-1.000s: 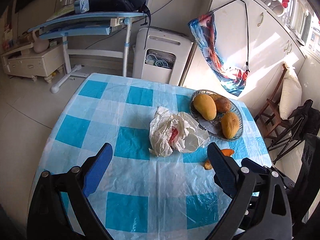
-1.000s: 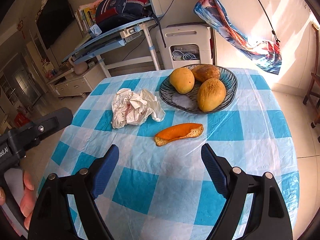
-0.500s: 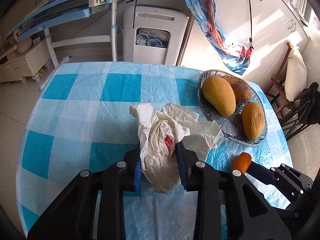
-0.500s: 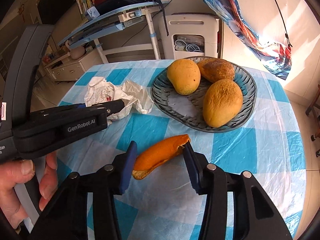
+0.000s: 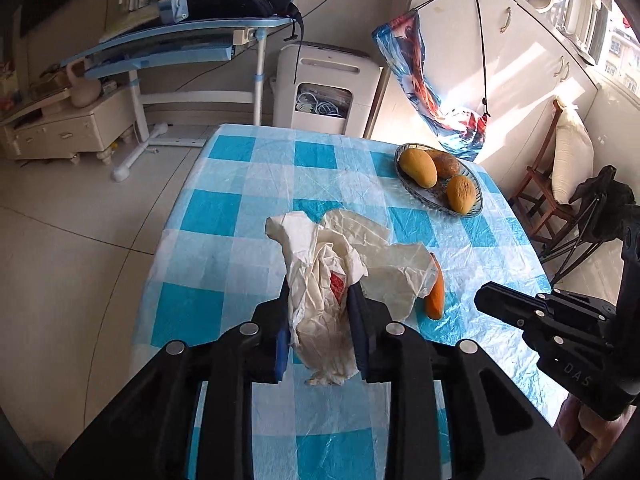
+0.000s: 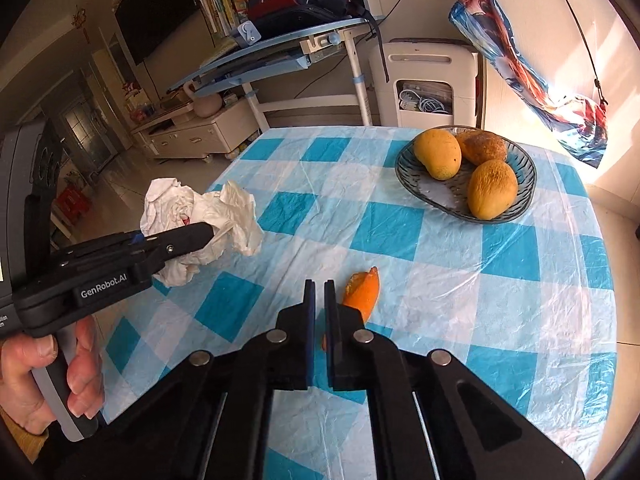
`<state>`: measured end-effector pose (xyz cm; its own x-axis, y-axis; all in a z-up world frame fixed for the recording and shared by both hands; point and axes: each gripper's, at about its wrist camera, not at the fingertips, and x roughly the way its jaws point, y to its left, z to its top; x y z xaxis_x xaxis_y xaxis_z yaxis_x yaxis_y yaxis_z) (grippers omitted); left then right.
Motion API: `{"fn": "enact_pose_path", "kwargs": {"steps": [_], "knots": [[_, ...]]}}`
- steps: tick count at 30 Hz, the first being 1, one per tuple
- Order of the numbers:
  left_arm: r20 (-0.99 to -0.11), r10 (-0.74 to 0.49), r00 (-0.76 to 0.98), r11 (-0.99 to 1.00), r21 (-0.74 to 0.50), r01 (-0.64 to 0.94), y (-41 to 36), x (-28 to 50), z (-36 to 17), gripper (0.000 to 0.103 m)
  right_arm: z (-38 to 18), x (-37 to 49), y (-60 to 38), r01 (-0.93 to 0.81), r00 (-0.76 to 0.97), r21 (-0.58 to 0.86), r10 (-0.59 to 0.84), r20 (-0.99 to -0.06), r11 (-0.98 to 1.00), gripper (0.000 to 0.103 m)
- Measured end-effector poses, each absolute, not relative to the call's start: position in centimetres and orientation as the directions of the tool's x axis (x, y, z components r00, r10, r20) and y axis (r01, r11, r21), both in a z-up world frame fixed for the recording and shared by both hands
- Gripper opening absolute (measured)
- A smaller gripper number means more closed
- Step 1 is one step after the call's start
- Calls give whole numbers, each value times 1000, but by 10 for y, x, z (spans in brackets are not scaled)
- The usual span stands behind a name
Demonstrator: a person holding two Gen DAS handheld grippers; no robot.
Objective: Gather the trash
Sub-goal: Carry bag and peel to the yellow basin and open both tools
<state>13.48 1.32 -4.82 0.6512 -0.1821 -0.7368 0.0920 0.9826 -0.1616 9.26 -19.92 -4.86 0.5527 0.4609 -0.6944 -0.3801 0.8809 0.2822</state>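
Note:
A crumpled white plastic bag (image 5: pixel 320 264) with a red mark hangs between the blue pads of my left gripper (image 5: pixel 319 294). Its jaws are closing, pressed on the bag, which is lifted off the checked tablecloth (image 5: pixel 224 208). From the right wrist view, the bag (image 6: pixel 224 208) bulges past the left gripper (image 6: pixel 208 230). An orange peel (image 6: pixel 362 290) lies just right of my right gripper (image 6: pixel 316 282), partly hidden under the right finger. That gripper is shut with no peel showing between its tips. In the left wrist view the peel (image 5: pixel 435 292) sits just clear of the right gripper (image 5: pixel 480 300).
A glass bowl (image 6: pixel 528 176) with three mangoes (image 6: pixel 438 154) stands at the table's far right. A hand (image 6: pixel 80 368) holds the left gripper's handle. Beyond the table are a blue desk (image 5: pixel 180 48), a white appliance (image 5: pixel 324 88) and a wooden chair (image 5: pixel 540 192).
Both grippers were wide open, then closed. The left one closed on the bag and drew back with it. The right one closed around the peel, which now sits beside its right finger.

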Motion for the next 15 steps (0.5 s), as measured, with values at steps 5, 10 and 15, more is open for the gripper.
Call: {"fn": "enact_pose_path", "kwargs": {"steps": [5, 10, 15], "knots": [[-727, -179, 663, 982, -176, 73, 38, 64, -35, 24, -30, 28, -192, -415, 567, 293, 497, -657, 861, 5], [-713, -177, 679, 981, -180, 68, 56, 21, -39, 24, -43, 45, -196, -311, 609, 275, 413, -677, 910, 65], [-716, -199, 670, 978, -190, 87, 59, 12, -44, 24, -75, 102, -186, -228, 582, 249, 337, -740, 941, 61]]}}
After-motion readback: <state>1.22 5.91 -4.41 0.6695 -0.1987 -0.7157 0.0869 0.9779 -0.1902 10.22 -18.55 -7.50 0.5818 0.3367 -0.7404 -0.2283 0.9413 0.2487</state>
